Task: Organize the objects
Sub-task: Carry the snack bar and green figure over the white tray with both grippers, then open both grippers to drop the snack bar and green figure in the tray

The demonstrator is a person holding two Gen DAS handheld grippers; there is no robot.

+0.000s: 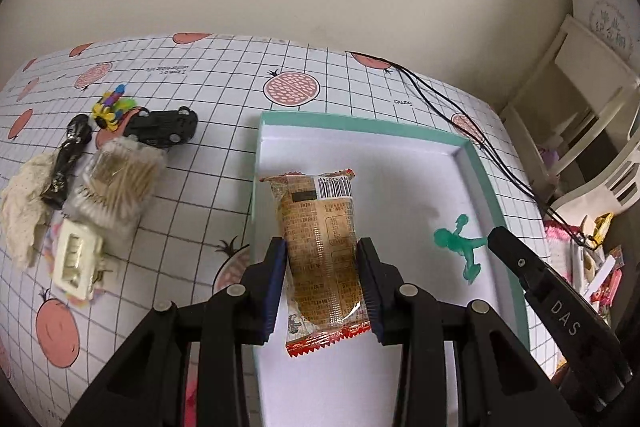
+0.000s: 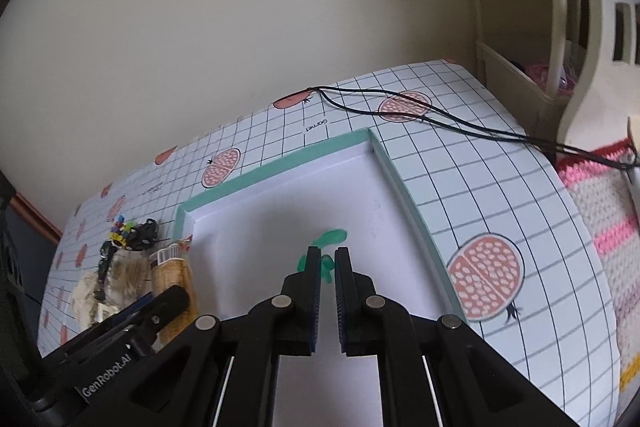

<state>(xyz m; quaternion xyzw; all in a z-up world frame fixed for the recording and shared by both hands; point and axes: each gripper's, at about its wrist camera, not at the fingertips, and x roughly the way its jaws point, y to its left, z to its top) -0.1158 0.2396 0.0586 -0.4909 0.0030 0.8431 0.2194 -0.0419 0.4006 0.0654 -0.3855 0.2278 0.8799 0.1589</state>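
The left tool [image 1: 322, 283] gripped a wrapped snack packet [image 1: 320, 251] across its width, above the white floor of the teal-rimmed box [image 1: 476, 163]. The packet's long axis ran along the fingers, barcode end pointing away toward the far wall (red crimped edge nearest the camera). The right tool [image 2: 327, 259] stood narrow, almost closed, over a green toy figure [image 1: 460, 241] lying in the box's right half. Other items cluttered the tabletop [image 1: 224, 115] at left.
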